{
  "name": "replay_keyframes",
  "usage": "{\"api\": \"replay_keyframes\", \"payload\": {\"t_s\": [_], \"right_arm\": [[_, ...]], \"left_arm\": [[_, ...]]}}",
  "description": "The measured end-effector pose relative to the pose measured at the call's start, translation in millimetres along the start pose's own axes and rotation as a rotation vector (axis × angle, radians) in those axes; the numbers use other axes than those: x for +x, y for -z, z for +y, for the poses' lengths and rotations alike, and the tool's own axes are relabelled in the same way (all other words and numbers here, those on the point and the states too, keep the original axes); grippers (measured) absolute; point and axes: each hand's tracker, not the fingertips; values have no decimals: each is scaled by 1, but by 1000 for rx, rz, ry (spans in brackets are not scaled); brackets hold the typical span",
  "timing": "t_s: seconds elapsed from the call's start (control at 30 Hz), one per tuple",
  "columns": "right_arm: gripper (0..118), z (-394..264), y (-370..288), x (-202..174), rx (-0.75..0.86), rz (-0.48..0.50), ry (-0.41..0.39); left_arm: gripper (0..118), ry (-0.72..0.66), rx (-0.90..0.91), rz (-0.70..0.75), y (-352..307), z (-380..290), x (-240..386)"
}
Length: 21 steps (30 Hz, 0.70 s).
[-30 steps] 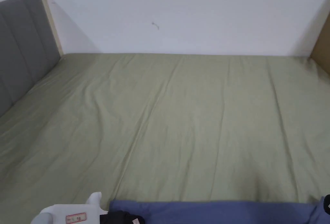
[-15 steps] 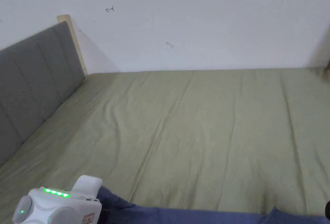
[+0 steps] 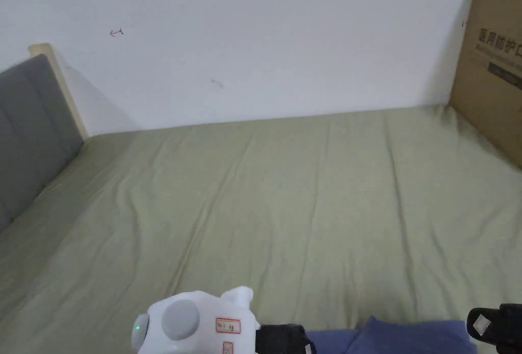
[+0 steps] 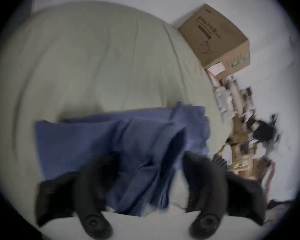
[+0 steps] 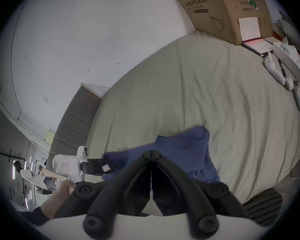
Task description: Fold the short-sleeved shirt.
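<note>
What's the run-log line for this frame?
left gripper: open, jaws straddling blue shirt | right gripper: shut | shirt: bunched at near bed edge

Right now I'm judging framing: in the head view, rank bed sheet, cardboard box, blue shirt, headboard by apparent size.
1. bed sheet
2. cardboard box and headboard: look alike, both cut off by the frame
3. blue shirt, mostly out of frame
</note>
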Motion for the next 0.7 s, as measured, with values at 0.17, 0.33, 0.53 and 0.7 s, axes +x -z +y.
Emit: {"api": "replay_keyframes", "payload": {"t_s": [0.17, 0.33, 0.53, 0.7], "right_arm": [[0, -3, -1, 8, -3, -8, 12], [0, -5, 9, 7, -22, 0, 18], [0, -5, 13, 5, -28, 12, 6], [0, -5, 10, 9, -18, 8, 11]], "left_arm": [[106, -92, 71, -83, -28, 0, -8], [106, 28, 117, 170, -64, -2, -13], [4, 43, 77, 182, -46, -11, -16], [4, 136, -31, 129, 15, -18, 3]]}}
